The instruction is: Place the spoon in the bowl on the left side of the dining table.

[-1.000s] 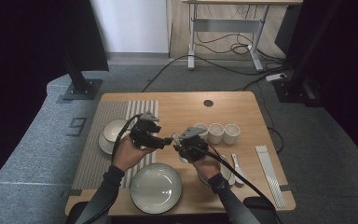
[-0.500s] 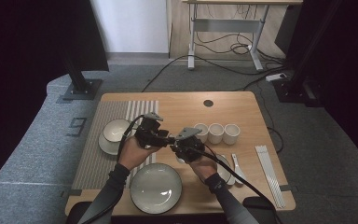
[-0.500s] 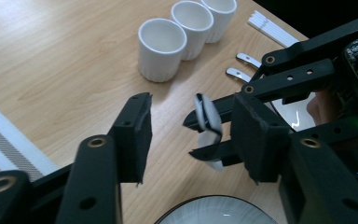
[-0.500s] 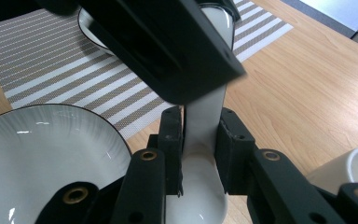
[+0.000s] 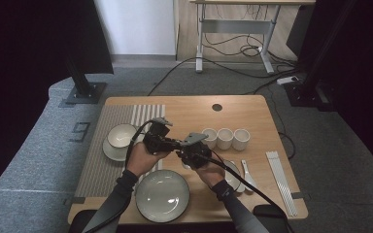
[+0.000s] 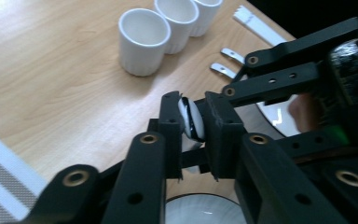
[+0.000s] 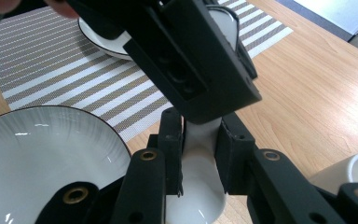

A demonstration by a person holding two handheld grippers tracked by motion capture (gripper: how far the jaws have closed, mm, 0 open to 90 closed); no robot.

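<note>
Handover in hand, above the desk (image 5: 184,108) between the big plate (image 5: 162,195) and the row of cups (image 5: 225,138). My right gripper (image 7: 200,140) pinches a white spoon (image 7: 199,186) by its handle. My left gripper (image 6: 192,122) has just been closing; its fingers (image 6: 171,119) now press on the spoon's black-edged rim. Next, I judge: ease the right fingers off, and only once the left hold proves firm. The bowl (image 5: 121,136) on the striped mat (image 5: 97,165) lies beyond.

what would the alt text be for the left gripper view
The left gripper has its fingers shut on the black-rimmed edge of a white spoon, above a wooden table. Three white cups stand beyond, and the right gripper reaches in from the right.
</note>
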